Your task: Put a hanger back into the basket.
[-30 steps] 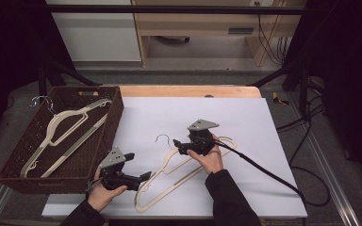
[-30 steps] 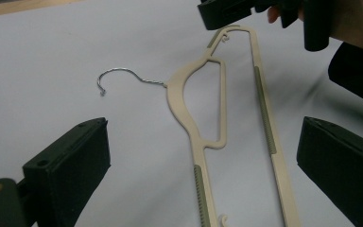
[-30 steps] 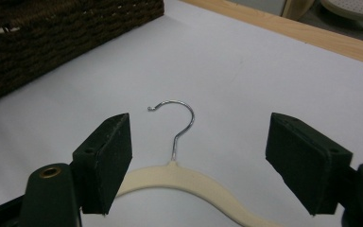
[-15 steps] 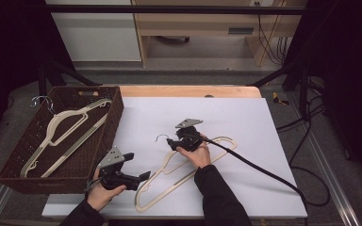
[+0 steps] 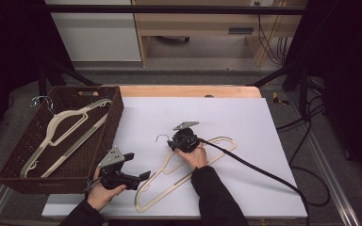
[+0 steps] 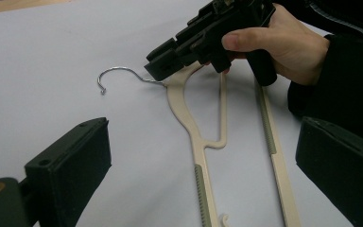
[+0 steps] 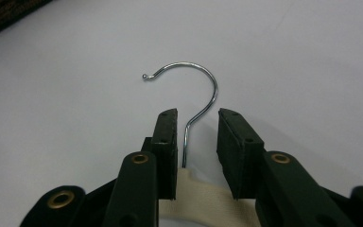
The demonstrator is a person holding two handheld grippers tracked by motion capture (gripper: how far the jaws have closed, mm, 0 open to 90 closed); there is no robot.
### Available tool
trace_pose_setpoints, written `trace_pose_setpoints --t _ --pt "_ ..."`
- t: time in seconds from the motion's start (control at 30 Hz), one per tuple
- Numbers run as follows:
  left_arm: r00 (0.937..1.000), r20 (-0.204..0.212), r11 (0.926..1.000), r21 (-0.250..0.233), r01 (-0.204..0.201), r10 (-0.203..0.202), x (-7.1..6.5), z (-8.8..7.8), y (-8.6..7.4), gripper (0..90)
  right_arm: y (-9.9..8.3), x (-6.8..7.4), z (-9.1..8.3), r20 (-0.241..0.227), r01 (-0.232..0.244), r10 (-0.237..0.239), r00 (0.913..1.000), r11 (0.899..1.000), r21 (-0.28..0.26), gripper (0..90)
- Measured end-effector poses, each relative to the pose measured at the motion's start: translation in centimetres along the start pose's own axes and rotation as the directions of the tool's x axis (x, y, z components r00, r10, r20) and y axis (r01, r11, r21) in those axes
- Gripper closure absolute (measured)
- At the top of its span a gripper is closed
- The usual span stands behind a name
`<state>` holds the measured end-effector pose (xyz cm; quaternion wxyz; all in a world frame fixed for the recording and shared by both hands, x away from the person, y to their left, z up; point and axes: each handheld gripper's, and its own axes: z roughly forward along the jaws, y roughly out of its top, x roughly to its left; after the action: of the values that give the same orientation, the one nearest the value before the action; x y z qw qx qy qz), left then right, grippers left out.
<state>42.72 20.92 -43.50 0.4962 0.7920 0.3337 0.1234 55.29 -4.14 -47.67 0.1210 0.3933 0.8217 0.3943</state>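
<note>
My right hand-held gripper (image 7: 196,156) has been closing; jaws apart astride the cream hanger (image 5: 188,172)'s neck on the tabletop (image 5: 245,122), pads not pressing. High view shows my left hand-held gripper (image 5: 139,165) apart, beside the hanger's lower end.

Lab / data-recording setup, not a home. Wooden counter (image 5: 188,91) covered with a plain white sheet (image 5: 245,141) as work surface. Black metal frame bars (image 5: 169,9) run overhead and down both sides, like a camera rig. Dark surroundings left and right. Loose black cables (image 5: 311,141) on the grey floor (image 5: 207,75) at right, more cables hanging at the back wall. Behind: white cabinet (image 5: 99,33) and a light wood bench or shelf unit (image 5: 202,28). Brown wicker basket (image 5: 14,160) at counter's left looks like a staged prop.
</note>
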Motion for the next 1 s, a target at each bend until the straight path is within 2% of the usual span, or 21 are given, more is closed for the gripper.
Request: trace_pose_setpoints --t 0.2,0.27,0.33,0.6,0.73,0.83,0.9,0.97,1.0 --pt "1.0 0.001 1.0 0.006 0.003 -0.003 0.0 0.1 -0.1 3.9 0.0 0.8 0.5 0.013 0.037 -0.037 0.9992 0.999 0.026 75.4" --pt "1.0 0.0 1.0 0.009 0.003 -0.003 0.0 0.1 -0.1 4.0 0.0 1.0 0.6 0.025 0.068 -0.069 0.9973 0.997 0.032 77.5" --pt "1.0 0.001 1.0 0.008 0.006 -0.006 0.0 0.1 -0.1 4.1 0.0 1.1 0.6 0.04 0.077 -0.079 0.9961 0.996 0.039 80.5" --pt "0.9999 0.001 0.9997 0.017 0.016 -0.016 0.1 0.5 -0.2 4.6 0.2 1.0 0.5 0.041 0.039 -0.041 0.9983 0.997 0.062 88.5" --pt "0.9999 -0.003 0.9988 0.046 0.016 -0.015 0.1 1.6 0.1 5.4 0.2 1.0 0.5 0.041 0.012 -0.014 0.9991 0.998 0.062 88.8" --pt "0.9998 -0.004 0.9971 0.074 0.018 -0.018 0.1 2.5 0.3 6.0 0.2 1.0 0.5 0.044 0.02 -0.022 0.9988 0.998 0.053 88.9" --pt "0.9999 -0.009 0.9962 0.086 0.015 -0.014 0.1 3.0 0.4 6.4 0.2 1.1 0.4 0.042 -0.001 -0.001 0.9991 0.998 0.058 89.0" --pt "0.9998 -0.013 0.9955 0.093 0.018 -0.017 0.2 3.4 0.5 7.6 0.2 1.0 0.4 0.041 0.011 -0.013 0.9991 0.999 0.049 89.0" --pt "0.9997 -0.016 0.9949 0.099 0.02 -0.018 0.3 3.6 0.6 8.1 0.3 1.2 0.3 0.044 0.0 -0.002 0.999 0.999 0.047 89.1"
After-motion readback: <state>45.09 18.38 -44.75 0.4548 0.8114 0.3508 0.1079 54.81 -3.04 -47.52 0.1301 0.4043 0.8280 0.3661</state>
